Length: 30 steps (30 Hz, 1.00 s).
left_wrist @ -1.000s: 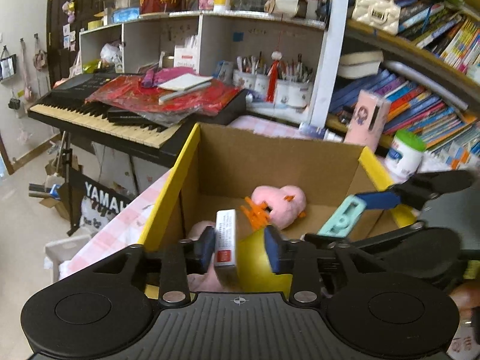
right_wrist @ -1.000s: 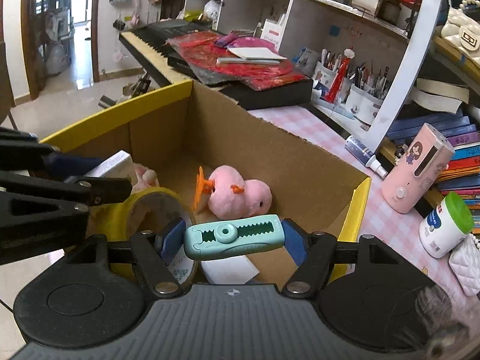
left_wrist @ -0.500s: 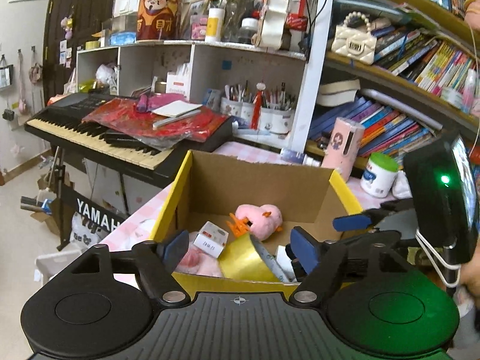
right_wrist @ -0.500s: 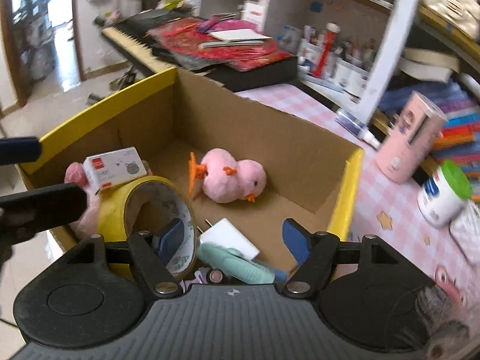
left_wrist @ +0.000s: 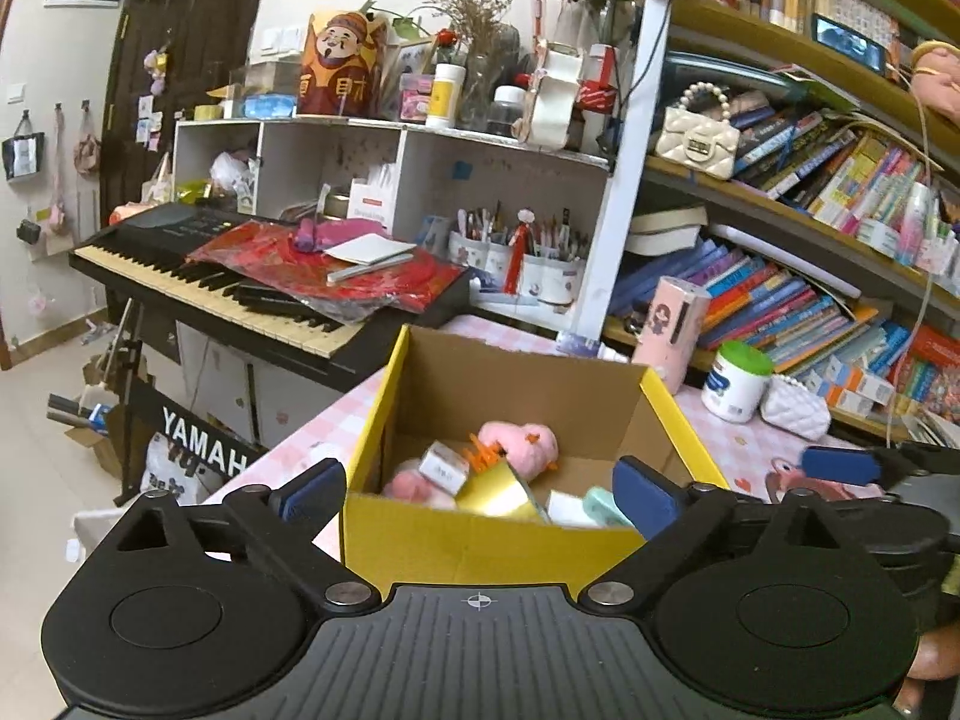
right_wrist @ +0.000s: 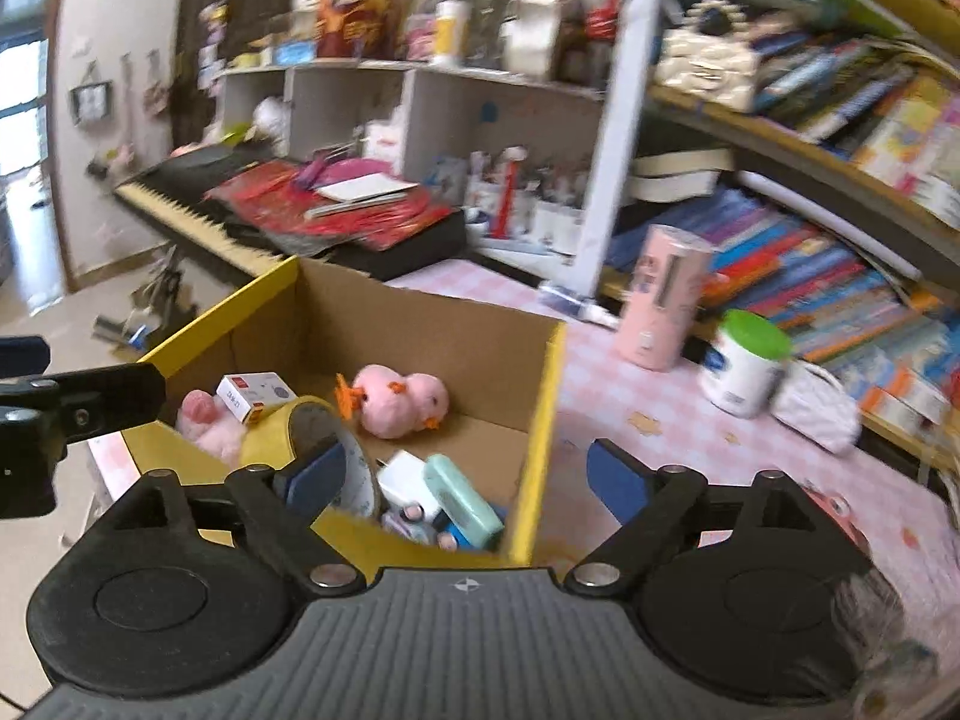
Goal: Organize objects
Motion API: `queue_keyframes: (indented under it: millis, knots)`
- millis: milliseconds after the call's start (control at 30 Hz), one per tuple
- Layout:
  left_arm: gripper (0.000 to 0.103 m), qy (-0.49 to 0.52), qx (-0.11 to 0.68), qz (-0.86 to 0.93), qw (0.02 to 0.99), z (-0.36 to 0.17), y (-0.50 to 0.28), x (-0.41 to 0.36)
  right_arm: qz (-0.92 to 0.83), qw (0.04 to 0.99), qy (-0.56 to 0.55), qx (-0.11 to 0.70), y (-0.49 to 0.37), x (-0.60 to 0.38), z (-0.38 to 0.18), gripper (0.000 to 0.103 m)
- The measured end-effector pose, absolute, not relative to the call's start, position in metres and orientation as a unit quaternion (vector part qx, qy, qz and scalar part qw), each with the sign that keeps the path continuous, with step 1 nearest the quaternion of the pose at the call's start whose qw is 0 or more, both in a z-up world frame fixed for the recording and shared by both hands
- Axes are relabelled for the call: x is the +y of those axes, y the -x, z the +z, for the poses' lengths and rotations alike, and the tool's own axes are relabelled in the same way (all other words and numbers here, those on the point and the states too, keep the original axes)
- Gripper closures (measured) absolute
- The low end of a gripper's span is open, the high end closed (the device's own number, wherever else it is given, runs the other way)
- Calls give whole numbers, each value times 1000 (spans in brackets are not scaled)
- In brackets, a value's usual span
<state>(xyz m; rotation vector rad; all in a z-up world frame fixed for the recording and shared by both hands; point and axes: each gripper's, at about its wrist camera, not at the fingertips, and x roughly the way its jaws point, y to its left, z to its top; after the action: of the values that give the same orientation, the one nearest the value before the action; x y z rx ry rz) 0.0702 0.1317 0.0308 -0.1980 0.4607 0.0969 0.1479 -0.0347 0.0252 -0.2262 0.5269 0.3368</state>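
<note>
Both your grippers hang back from the cardboard box (left_wrist: 528, 546), jaws spread and holding nothing, having just been opening. Your left gripper (left_wrist: 480, 495) has let go of the small white box (left_wrist: 443, 468), your right gripper (right_wrist: 465, 477) the mint clip (right_wrist: 465, 501); both now lie inside, beside the pink plush (right_wrist: 399, 399) and tape roll (right_wrist: 306, 429)

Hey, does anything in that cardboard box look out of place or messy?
Nothing damaged or spilled. The box holds a loose jumble: the small white carton rests tilted atop the yellow tape roll, and the pink plush lies on its side.
</note>
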Motion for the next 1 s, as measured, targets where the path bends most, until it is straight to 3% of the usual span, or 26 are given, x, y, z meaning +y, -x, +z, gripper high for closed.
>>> queue_keyframes:
  millis: [333,667,1000]
  knots:
    - [5,80,259,27,962,16,-20,131,66,957,76,271,-66,-54,14,11]
    - [2,61,287,16,956,8,8,120,-34,956,18,289,-8,-65,-1,0]
    - [2,28,305,-37,951,3,19,81,-88,946,26,310,33,-80,-14,0]
